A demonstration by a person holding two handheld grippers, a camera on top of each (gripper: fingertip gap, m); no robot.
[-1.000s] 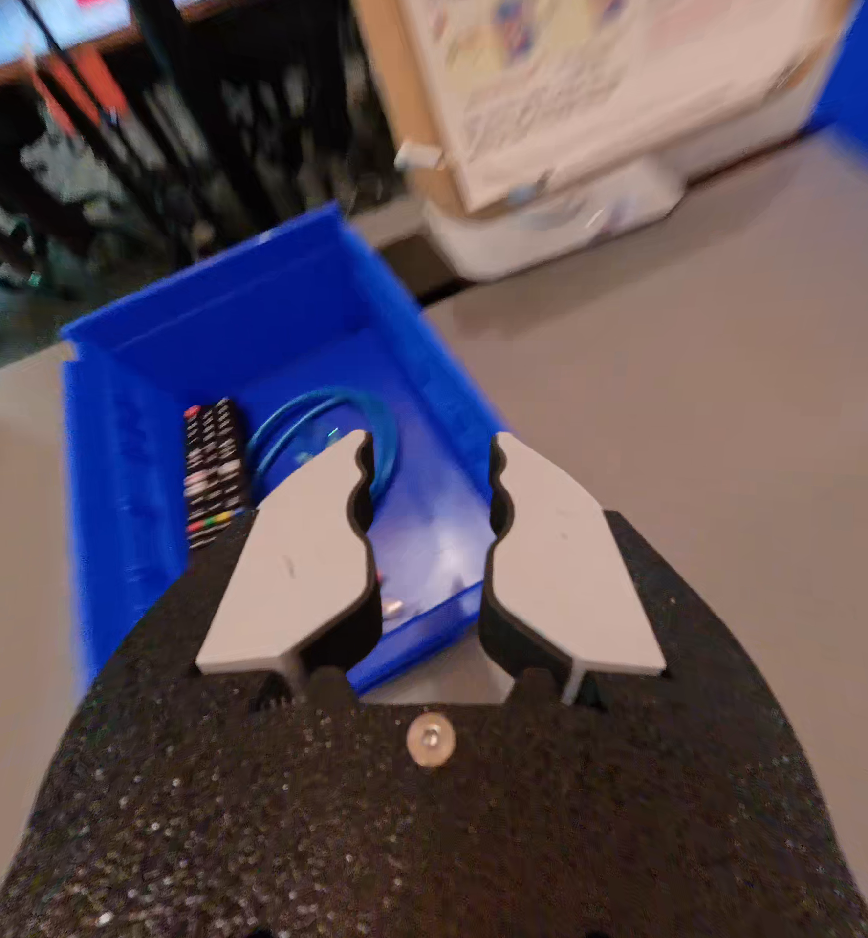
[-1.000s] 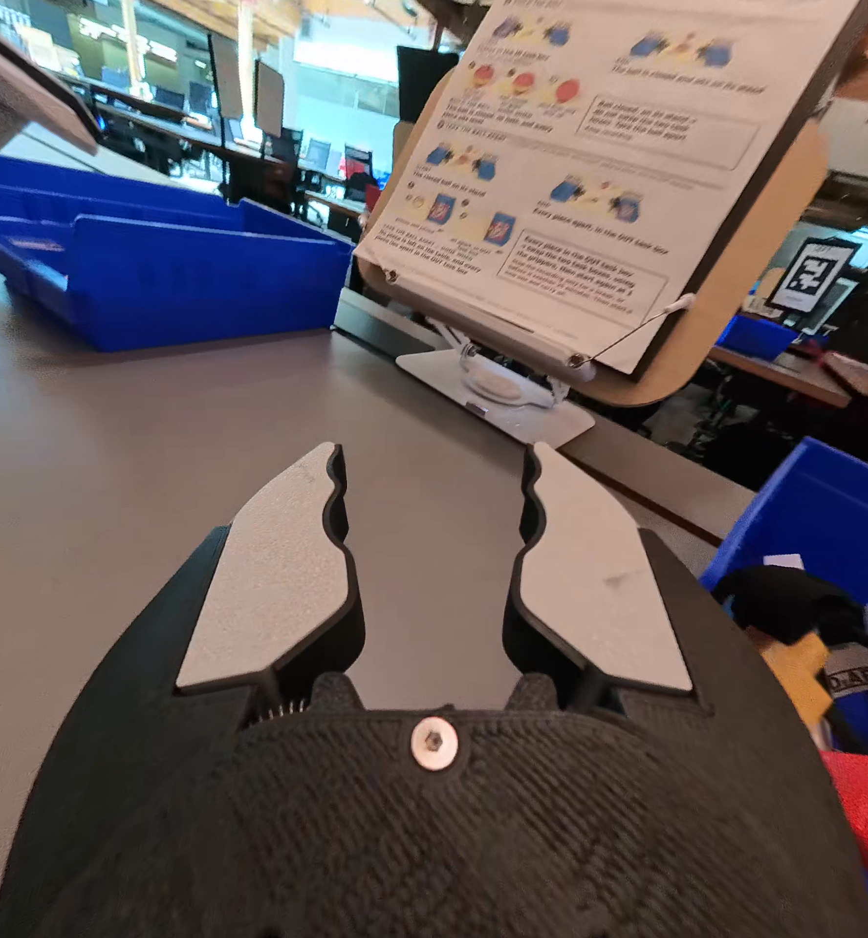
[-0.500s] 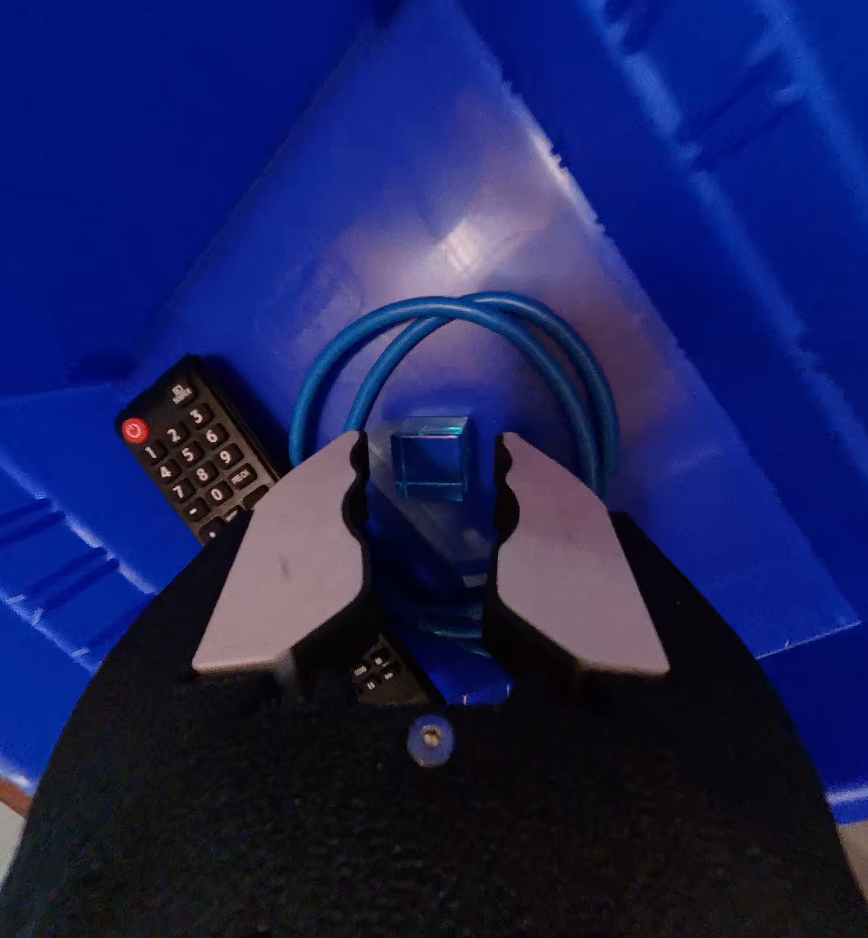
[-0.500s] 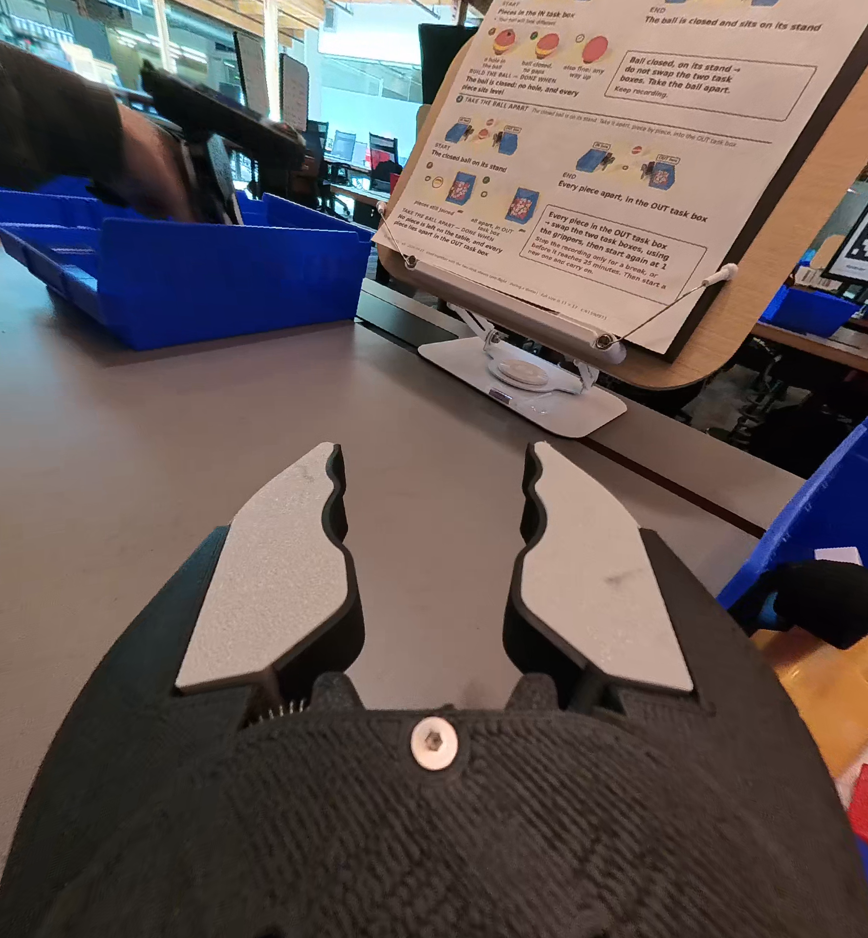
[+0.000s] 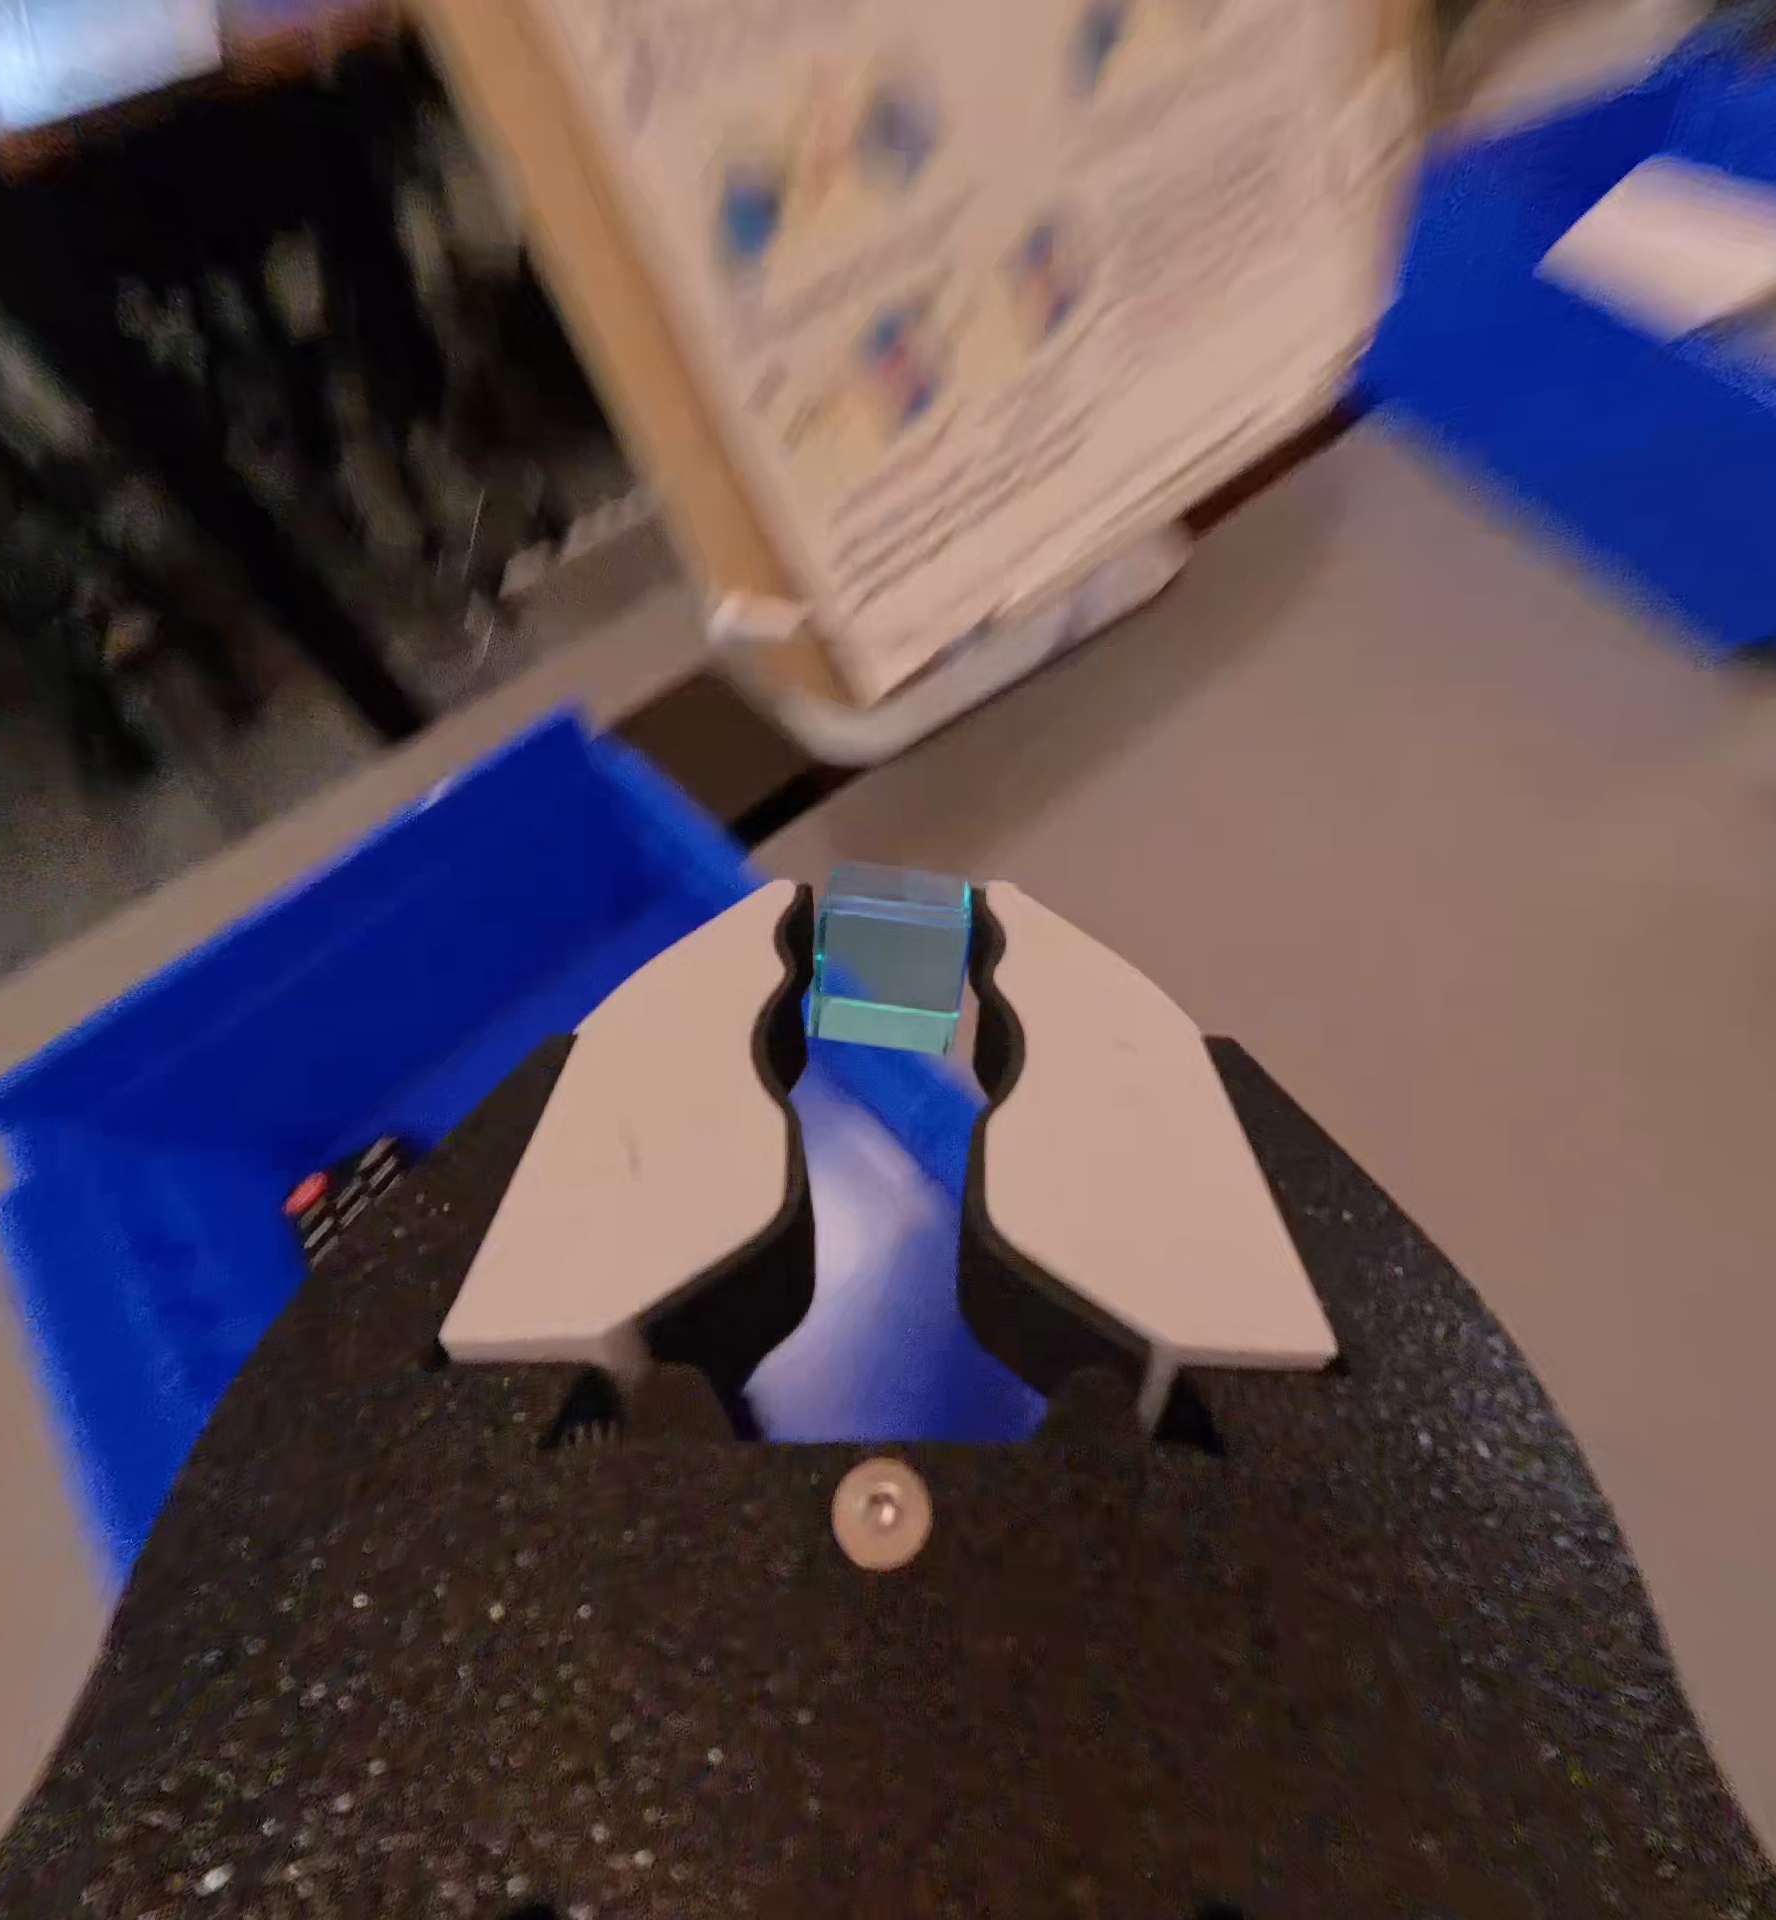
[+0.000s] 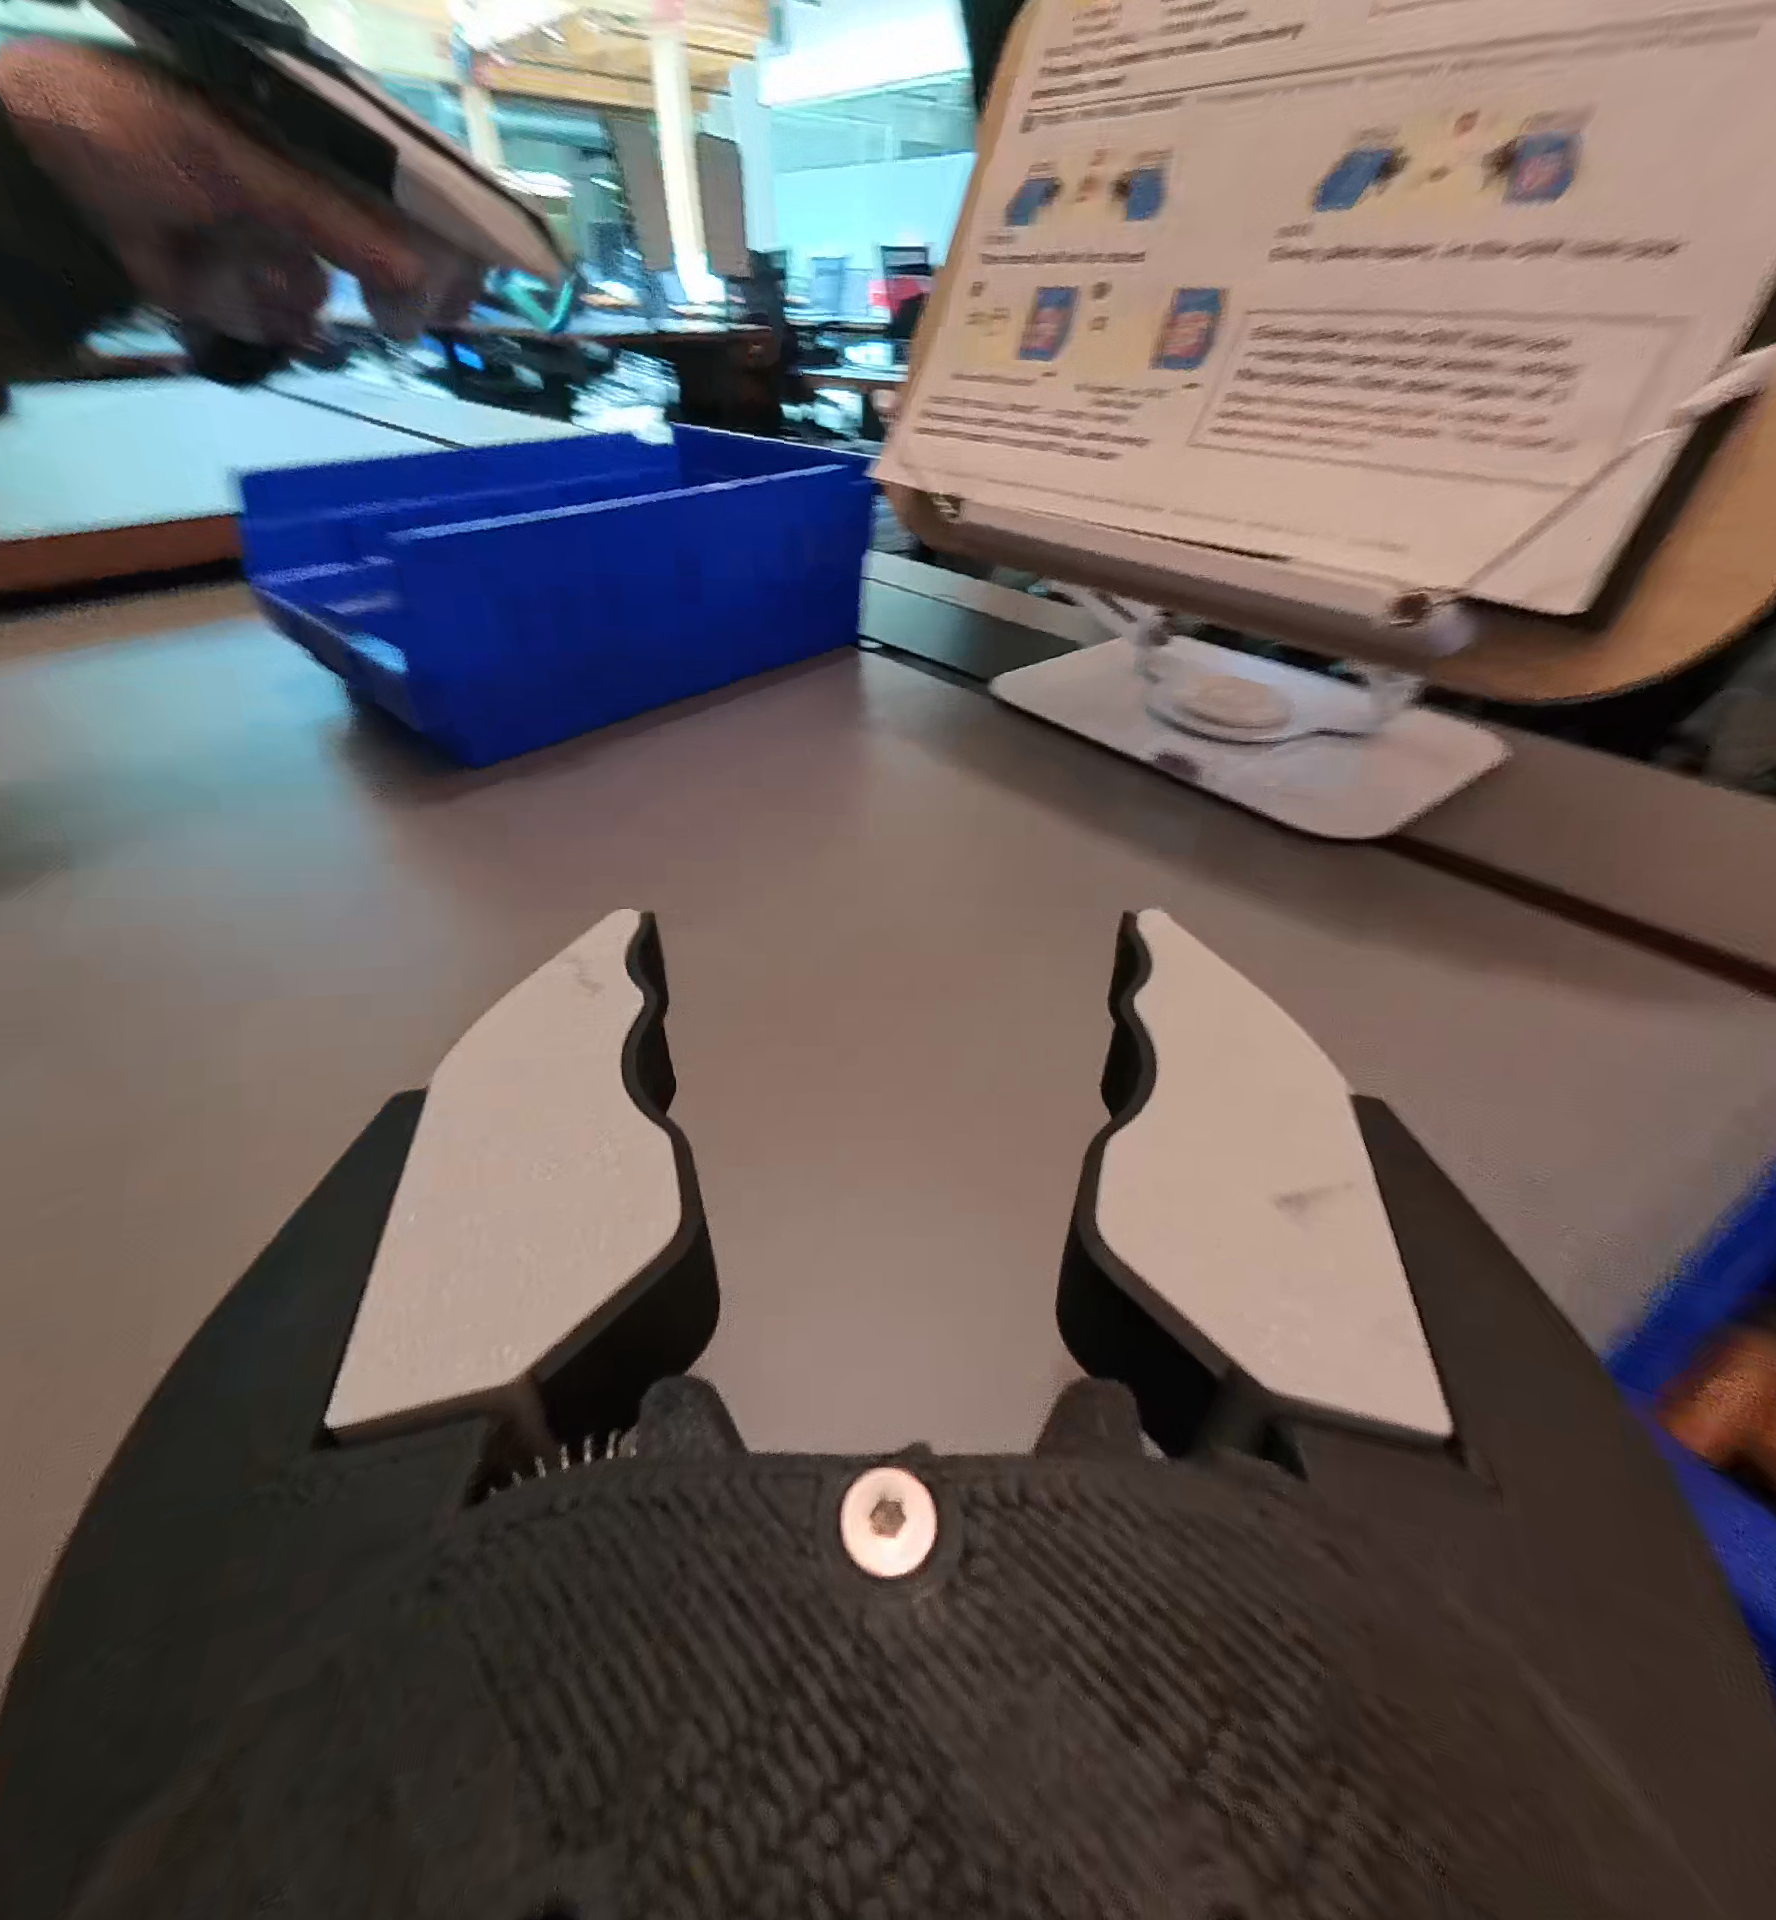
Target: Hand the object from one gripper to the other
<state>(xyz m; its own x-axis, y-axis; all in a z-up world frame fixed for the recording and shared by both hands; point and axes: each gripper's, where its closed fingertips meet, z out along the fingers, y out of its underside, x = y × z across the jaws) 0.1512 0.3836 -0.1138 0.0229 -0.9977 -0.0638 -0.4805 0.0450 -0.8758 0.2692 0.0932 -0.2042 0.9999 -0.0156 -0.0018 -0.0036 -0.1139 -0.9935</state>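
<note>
left gripper fingers pinching clear teal cube above blue bin | right gripper fingers spread, empty, over counter | instruction sheet print blurred

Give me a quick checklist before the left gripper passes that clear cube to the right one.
1. Clear cube pinched at the left gripper tips: ok.
2. Cube lifted above the blue bin: ok.
3. Right gripper open and empty: ok.
4. Grey table ahead of the right gripper bare: ok.
5. Grippers lined up for the pass: not ok, left one is off to the upper left in the right wrist view.
6. Grip firmness: cannot tell.
</note>
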